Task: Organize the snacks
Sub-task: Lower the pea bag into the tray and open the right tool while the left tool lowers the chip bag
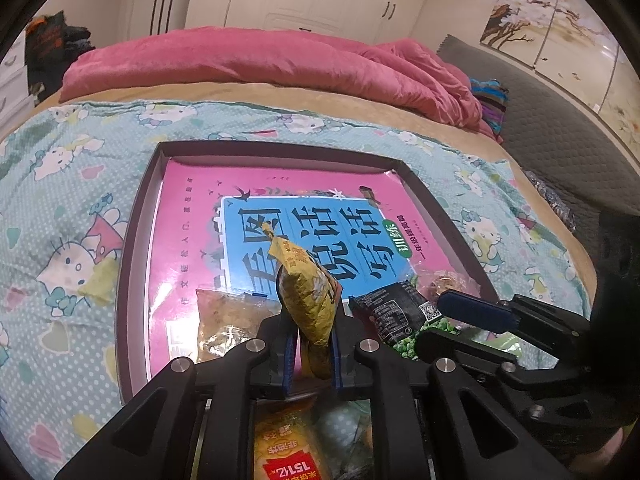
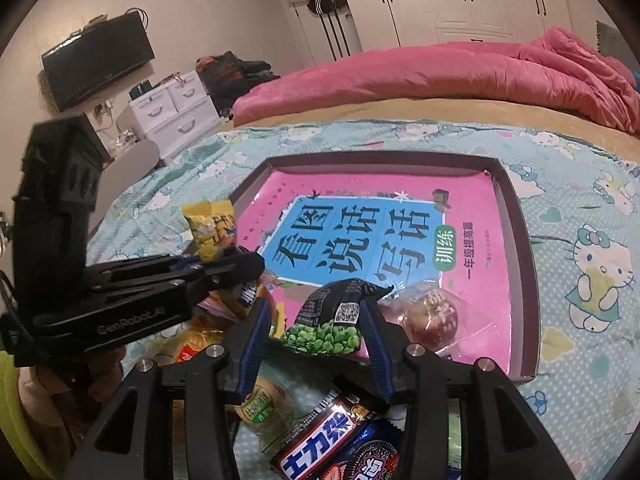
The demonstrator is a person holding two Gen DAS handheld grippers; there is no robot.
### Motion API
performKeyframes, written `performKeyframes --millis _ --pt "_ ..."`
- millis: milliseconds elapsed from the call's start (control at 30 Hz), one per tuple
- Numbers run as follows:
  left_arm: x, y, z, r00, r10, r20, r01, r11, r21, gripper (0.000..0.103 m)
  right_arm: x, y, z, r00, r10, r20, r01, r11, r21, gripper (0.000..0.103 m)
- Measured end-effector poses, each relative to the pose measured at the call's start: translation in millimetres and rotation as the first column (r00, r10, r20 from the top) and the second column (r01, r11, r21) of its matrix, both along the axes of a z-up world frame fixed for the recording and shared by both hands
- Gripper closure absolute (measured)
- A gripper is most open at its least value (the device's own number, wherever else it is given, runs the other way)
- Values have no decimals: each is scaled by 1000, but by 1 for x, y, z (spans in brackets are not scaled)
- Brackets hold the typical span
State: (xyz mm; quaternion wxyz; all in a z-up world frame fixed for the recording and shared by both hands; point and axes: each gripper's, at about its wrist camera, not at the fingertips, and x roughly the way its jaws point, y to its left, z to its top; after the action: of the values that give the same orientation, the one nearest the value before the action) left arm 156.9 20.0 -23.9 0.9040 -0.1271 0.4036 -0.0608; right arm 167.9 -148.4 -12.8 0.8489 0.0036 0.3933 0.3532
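My left gripper [image 1: 314, 356] is shut on a yellow snack packet [image 1: 308, 292], which it holds upright above the near part of a dark shallow tray [image 1: 132, 240]. A pink book [image 1: 192, 220] lines the tray. From the right wrist view the left gripper [image 2: 240, 268] shows side-on with the yellow packet [image 2: 210, 228] sticking up. A black-and-green pea packet [image 2: 324, 320] lies on the book's near edge between the fingers of my right gripper [image 2: 316, 320]. The left pad stands clear of it, so the jaws are open. The right gripper [image 1: 444, 324] also reaches in beside the pea packet [image 1: 396, 316].
A clear-wrapped snack [image 1: 224, 320] and a wrapped reddish round snack [image 2: 432, 320] lie in the tray [image 2: 518, 240]. Loose snacks sit on the cartoon bedsheet in front: a chocolate bar [image 2: 320, 444], a cookie pack [image 2: 372, 460], a pale packet [image 2: 264, 404]. A pink quilt [image 1: 240, 60] lies behind.
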Motion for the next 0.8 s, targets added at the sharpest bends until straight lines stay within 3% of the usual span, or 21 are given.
performKeyframes --millis 233,433,700,800 --pt "2 5 -2 1000 6 -19 -7 999 -32 84 -12 3 11 997 51 54 -52 998 21 57" --pt "1 8 -1 1000 11 -19 -11 999 -43 79 -16 14 7 994 100 37 -100 995 1 57" --pt "-1 18 3 999 46 -11 -46 998 -52 62 -9 11 -4 998 63 -3 -63 997 -33 57" --pt "-1 25 5 998 68 -9 -68 996 -58 61 -5 9 -6 999 49 -11 -49 998 -36 57"
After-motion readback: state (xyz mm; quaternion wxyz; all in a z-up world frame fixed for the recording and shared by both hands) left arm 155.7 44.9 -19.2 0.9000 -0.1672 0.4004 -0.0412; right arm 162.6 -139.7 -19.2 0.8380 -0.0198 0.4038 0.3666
